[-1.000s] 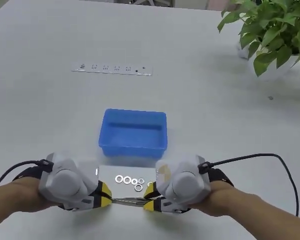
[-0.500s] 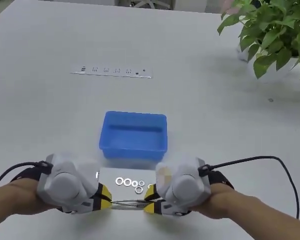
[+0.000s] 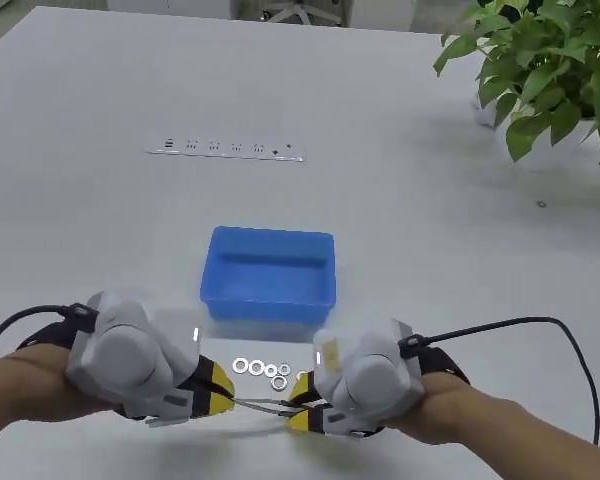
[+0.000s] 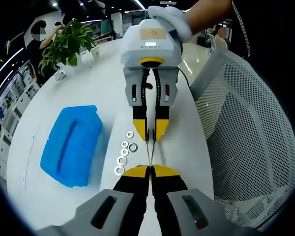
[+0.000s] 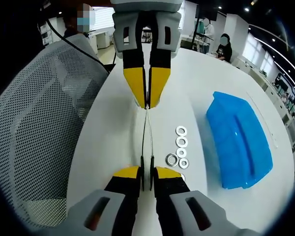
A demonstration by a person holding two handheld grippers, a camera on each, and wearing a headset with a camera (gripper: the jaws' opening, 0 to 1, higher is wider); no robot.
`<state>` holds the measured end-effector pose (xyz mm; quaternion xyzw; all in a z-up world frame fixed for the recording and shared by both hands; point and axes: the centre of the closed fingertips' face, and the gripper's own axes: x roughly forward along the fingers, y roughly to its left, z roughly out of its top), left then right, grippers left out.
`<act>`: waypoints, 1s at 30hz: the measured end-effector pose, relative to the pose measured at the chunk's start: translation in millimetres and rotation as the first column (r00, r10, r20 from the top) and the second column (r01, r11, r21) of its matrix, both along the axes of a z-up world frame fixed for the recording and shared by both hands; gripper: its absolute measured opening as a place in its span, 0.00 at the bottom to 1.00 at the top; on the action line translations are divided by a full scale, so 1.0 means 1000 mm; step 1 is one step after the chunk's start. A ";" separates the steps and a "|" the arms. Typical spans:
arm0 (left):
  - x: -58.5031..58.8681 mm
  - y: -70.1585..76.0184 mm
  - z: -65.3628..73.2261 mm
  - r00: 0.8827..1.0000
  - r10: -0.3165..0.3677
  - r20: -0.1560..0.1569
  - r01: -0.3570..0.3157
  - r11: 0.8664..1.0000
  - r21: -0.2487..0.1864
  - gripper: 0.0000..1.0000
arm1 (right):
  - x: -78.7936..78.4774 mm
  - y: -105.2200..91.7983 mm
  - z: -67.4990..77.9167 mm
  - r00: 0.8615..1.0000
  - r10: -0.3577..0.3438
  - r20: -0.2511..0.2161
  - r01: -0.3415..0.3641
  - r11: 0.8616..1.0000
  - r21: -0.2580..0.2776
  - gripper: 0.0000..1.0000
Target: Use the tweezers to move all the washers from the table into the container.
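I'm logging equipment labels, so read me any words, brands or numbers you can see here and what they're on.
Right gripper: a row of dark capitals on its white body, too blurred to read.
Tan sticker above it: a small mark, unreadable.
Power strip: markings too small to read.
Blue container: no text seen.

Left gripper (image 3: 218, 390) lower left, right gripper (image 3: 300, 408) lower centre, tips facing each other; both jaws pinched on the tweezers (image 3: 261, 403) between them.
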<state>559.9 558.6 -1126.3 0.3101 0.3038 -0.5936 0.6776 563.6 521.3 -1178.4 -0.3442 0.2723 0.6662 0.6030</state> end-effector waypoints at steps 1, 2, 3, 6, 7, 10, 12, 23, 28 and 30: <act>0.000 -0.001 0.002 1.000 -0.005 0.003 0.005 1.000 0.000 0.06 | 0.000 0.000 0.000 1.000 0.001 0.001 -0.001 1.000 0.001 0.12; 0.000 -0.003 0.004 1.000 -0.009 0.004 0.009 1.000 -0.002 0.06 | 0.000 0.000 0.000 1.000 0.001 0.000 -0.001 1.000 0.001 0.12; 0.000 -0.005 0.007 1.000 -0.014 0.006 0.014 1.000 -0.006 0.06 | 0.000 0.000 0.001 1.000 0.001 0.000 -0.001 1.000 0.002 0.12; 0.001 -0.009 0.013 1.000 -0.023 0.012 0.023 1.000 -0.014 0.06 | 0.000 0.000 0.002 1.000 0.002 0.004 -0.002 1.000 0.003 0.12; 0.002 -0.011 0.015 1.000 -0.028 0.015 0.028 0.999 -0.018 0.06 | 0.000 -0.001 0.002 1.000 0.002 0.003 -0.002 1.000 0.003 0.12; 0.002 -0.015 0.020 0.999 -0.036 0.023 0.037 0.999 -0.023 0.06 | 0.000 -0.001 0.003 1.000 0.006 0.004 -0.006 1.000 0.003 0.12; 0.003 -0.019 0.024 0.999 -0.044 0.032 0.045 0.999 -0.029 0.06 | 0.001 -0.002 0.004 1.000 0.006 0.005 -0.006 1.000 0.004 0.11; 0.007 -0.035 0.046 0.995 -0.075 0.062 0.079 0.994 -0.073 0.06 | 0.006 -0.001 0.014 0.999 -0.034 0.005 0.034 0.999 0.034 0.09; 0.008 -0.038 0.052 0.993 -0.088 0.075 0.094 0.993 -0.076 0.06 | 0.007 0.002 0.018 0.999 -0.046 0.004 0.046 0.998 0.051 0.09; 0.008 -0.040 0.054 0.993 -0.093 0.078 0.099 0.992 -0.077 0.06 | 0.007 0.004 0.019 0.999 -0.050 0.000 0.050 0.997 0.056 0.09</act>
